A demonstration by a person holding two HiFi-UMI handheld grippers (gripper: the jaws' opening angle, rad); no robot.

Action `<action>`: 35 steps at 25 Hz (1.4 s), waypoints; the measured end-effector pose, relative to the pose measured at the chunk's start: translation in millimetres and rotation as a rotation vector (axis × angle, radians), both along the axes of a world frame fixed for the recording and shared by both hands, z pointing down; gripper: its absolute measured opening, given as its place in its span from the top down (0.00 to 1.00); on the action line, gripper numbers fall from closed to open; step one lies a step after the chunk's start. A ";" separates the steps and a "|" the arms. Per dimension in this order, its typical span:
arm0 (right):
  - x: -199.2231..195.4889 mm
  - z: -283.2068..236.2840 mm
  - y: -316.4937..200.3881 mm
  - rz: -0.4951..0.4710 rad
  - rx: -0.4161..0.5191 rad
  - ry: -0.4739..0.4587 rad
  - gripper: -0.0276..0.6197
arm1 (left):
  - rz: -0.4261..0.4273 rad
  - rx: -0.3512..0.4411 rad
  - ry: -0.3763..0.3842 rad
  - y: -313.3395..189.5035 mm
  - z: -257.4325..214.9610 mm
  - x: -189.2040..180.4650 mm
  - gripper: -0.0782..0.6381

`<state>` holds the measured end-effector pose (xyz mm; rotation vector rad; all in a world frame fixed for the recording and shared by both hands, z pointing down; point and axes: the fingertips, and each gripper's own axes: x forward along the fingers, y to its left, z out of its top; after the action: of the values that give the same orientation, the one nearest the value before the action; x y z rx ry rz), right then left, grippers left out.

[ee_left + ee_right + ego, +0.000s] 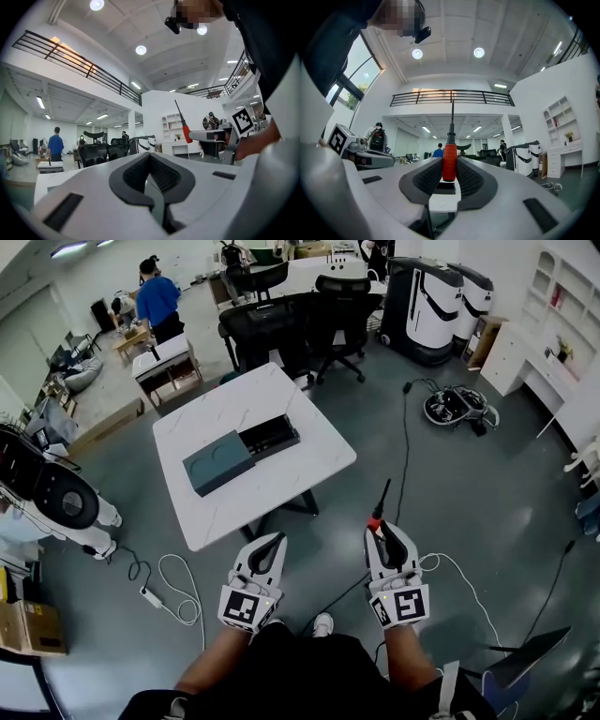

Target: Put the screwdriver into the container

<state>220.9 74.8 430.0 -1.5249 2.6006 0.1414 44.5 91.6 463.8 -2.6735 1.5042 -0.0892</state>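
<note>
1. Gripping the screwdriver (pixel 449 161) by its red handle, the right gripper (pixel 382 532) has its jaws clenched, with the shaft pointing ahead.
2. The left gripper (pixel 274 542) has its jaws pressed together, empty.
3. The dark container (pixel 234 457) lies on the white table (pixel 300 409), well apart from both grippers.

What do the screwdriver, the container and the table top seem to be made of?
The screwdriver has a red, finely textured, matte handle, likely plastic or rubber. Its thin dark shaft is probably metal.
The container has a smooth, matte teal part, likely plastic. Its black tray part is too small to judge.
The table top is white with faint grey veins, like marble. Whether it is stone or laminate, I cannot tell.
</note>
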 end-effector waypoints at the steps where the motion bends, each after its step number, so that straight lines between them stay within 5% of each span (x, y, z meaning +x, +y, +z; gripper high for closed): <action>1: 0.7 0.4 -3.8 -0.008 -0.002 -0.008 0.79 | -0.008 -0.005 0.000 -2.5 -0.1 1.4 0.88; 15: -18.7 5.7 -80.2 -0.045 -0.008 -0.007 0.79 | -0.028 0.000 0.012 -75.5 2.3 -15.4 0.88; 35: -123.4 -5.9 -211.4 -0.067 0.029 0.070 0.79 | 0.000 0.028 0.044 -212.0 -8.4 -94.0 0.88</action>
<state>97.5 -136.6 424.0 -1.4474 2.6869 0.2284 -49.5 -120.4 455.4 -2.6705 1.5065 -0.0090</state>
